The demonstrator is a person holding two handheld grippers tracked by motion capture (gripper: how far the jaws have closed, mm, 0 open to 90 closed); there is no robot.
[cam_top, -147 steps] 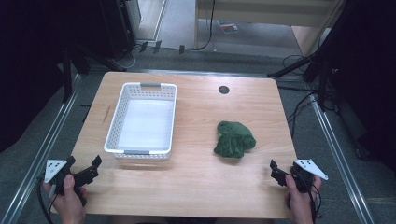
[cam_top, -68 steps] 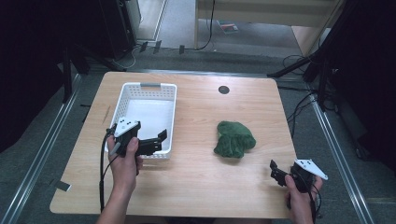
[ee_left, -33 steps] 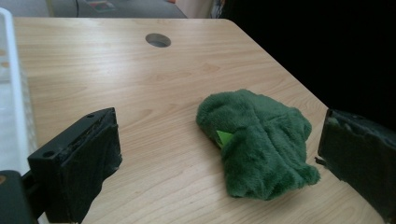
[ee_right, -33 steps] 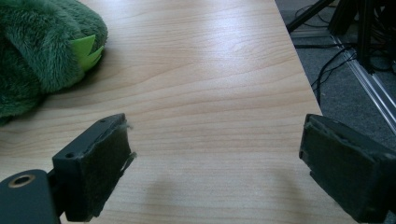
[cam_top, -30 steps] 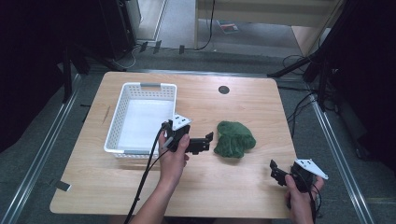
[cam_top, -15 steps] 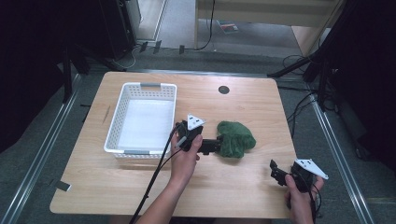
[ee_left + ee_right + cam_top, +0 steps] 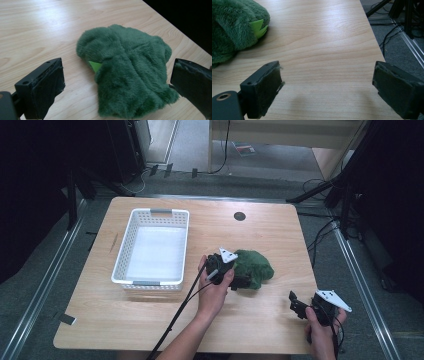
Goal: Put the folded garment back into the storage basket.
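One green plush toy [image 7: 254, 269] lies on the wooden table [image 7: 270, 227], right of the middle and nearer the right edge than the left. Its fur is deep green and bunched in soft folds, and a small bright green tab pokes out of the pile, seen in the left gripper view [image 7: 95, 66] and also at the toy's near side in the right gripper view [image 7: 258, 27]. The left gripper [image 7: 117, 82] is right at the toy: its two black jaws stand spread wide, one on each side of the plush, with the lower part of the toy lying in the gap between them. Neither pad clearly presses the fur; the jaw on the right of that view sits just beside the toy's edge, the other stands apart from it over bare wood. From the high view the left gripper [image 7: 239, 281] meets the toy at its left side, held by the person's left hand [image 7: 214, 290], whose forearm comes in from the near edge with a black cable trailing back along it. The right gripper [image 7: 295, 304] rests near the near right corner of the table, well apart from the toy, in the person's right hand [image 7: 322, 335]; its jaws are spread too, over bare wood, with nothing between them. A white plastic basket [image 7: 131, 270] stands on the left half of the table, and a small dark round disc [image 7: 239, 216] sits near the far edge
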